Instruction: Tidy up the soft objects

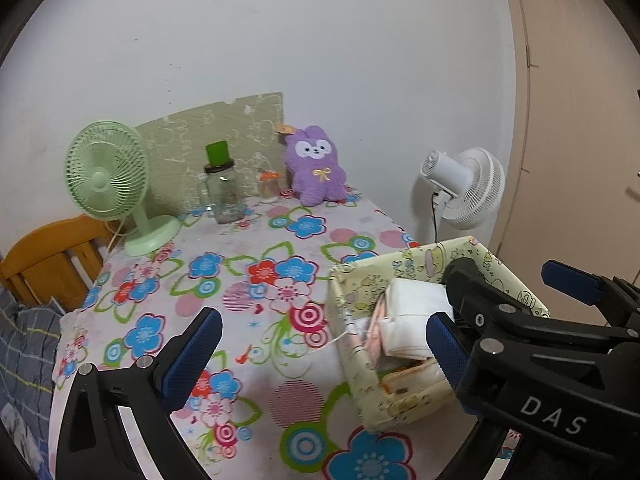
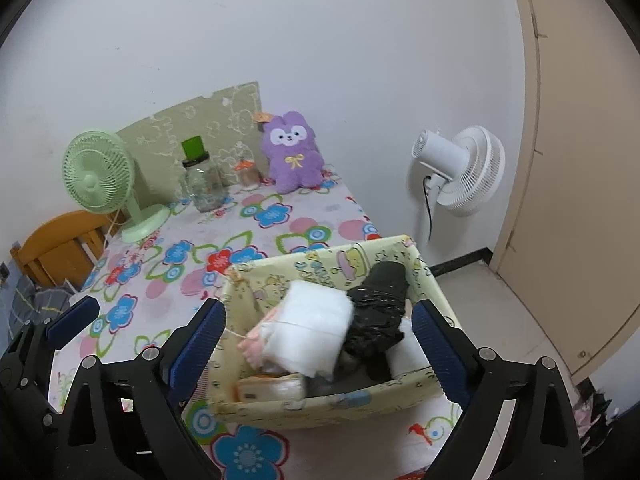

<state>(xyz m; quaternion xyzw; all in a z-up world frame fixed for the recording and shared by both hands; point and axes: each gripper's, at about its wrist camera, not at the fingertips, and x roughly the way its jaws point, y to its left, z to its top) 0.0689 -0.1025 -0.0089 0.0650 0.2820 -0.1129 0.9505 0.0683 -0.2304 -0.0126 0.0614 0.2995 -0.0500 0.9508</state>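
A pale yellow cartoon-print box point(image 1: 356, 364) point(image 2: 320, 402) stands at the near right corner of the floral table. In it lie a white soft pack point(image 1: 416, 308) point(image 2: 312, 320), a crumpled black plastic bag point(image 2: 376, 312) and a pink item point(image 2: 256, 344). My right gripper point(image 2: 320, 340) hangs open over the box, its blue pads wide apart and touching nothing. My left gripper point(image 1: 320, 350) is open over the tablecloth just left of the box, and it holds nothing. A purple plush rabbit point(image 1: 316, 164) point(image 2: 294, 152) sits upright at the table's far edge against the wall.
A green desk fan point(image 1: 108, 176) stands at the far left of the table point(image 1: 248, 280). A glass jar with a green lid point(image 1: 222, 192) and a small orange-topped jar point(image 1: 268, 186) stand beside the plush. A white fan point(image 1: 468, 188) stands past the table's right edge, and a wooden chair point(image 1: 52, 260) at left.
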